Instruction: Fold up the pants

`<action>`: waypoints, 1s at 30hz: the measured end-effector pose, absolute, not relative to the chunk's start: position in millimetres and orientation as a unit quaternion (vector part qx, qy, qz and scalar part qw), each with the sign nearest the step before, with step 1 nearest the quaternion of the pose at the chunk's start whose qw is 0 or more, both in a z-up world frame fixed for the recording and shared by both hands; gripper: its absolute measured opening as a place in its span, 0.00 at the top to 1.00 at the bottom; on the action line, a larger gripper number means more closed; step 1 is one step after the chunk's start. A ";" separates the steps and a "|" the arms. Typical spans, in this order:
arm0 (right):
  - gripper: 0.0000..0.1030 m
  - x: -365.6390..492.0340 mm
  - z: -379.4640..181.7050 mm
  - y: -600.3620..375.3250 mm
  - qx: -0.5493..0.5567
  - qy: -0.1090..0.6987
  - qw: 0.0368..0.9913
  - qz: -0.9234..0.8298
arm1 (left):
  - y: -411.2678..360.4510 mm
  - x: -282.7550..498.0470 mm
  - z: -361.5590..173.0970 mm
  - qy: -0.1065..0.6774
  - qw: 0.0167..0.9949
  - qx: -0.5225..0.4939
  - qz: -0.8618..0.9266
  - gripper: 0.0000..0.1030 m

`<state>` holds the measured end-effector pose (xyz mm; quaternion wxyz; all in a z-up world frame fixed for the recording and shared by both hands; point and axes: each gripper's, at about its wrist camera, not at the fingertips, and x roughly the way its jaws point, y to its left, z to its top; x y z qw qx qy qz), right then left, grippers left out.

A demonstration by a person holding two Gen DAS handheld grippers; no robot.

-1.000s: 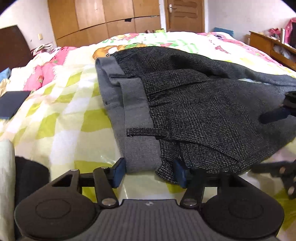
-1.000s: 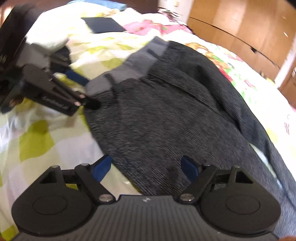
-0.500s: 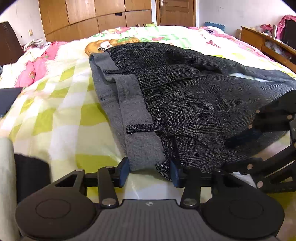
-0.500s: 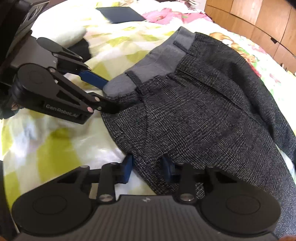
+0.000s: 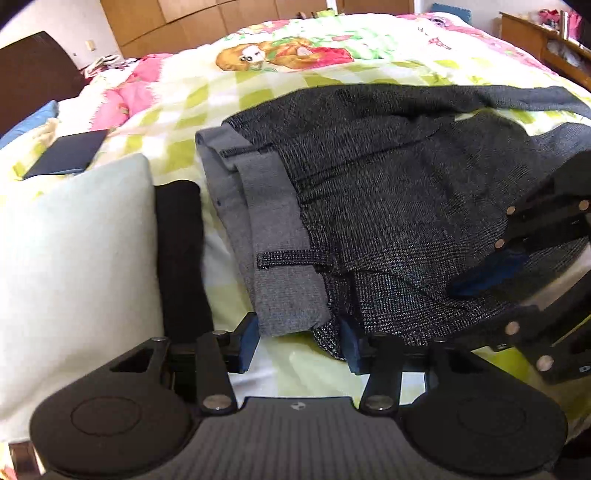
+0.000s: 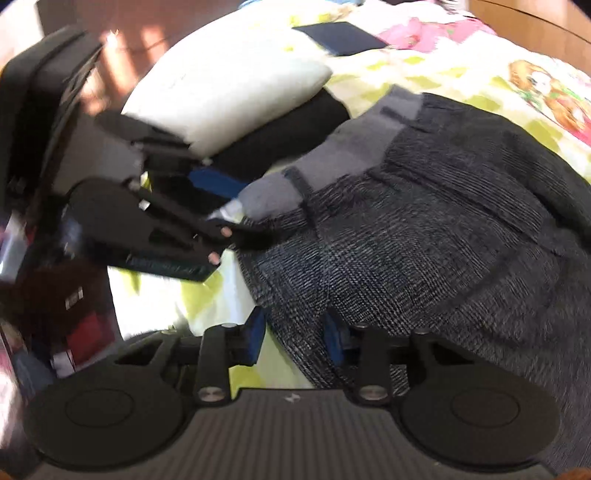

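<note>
Dark grey checked pants with a lighter grey waistband lie on the bed. My left gripper is shut on the waistband's near corner. My right gripper is shut on the pants' near edge, further along from the waist. The pants also fill the right wrist view. The left gripper shows in the right wrist view and the right gripper shows at the right edge of the left wrist view. The pant legs trail off to the far right.
A white pillow and a folded black cloth lie just left of the waistband. A dark flat book sits further left. The floral quilt stretches beyond. A wooden wardrobe and a desk stand behind.
Both grippers closed on the pants' near edge and have dragged the pants back toward the pillow and bed edge; the waistband now lies beside the black cloth.
</note>
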<state>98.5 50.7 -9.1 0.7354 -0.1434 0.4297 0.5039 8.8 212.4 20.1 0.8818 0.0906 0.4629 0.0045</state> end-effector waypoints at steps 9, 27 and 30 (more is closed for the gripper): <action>0.55 127.1 17.7 -134.4 0.011 0.445 0.846 0.295 | 174.7 -2.4 65.0 0.403 0.910 0.098 0.001 0.42; 0.31 189.6 -34.0 -507.8 0.408 0.337 0.844 -0.086 | -106.1 112.6 48.4 0.390 0.863 0.105 -0.303 0.42; 0.32 211.6 -59.0 -521.9 0.453 0.344 0.817 -0.099 | -122.1 117.8 38.8 0.406 0.851 0.106 -0.316 0.41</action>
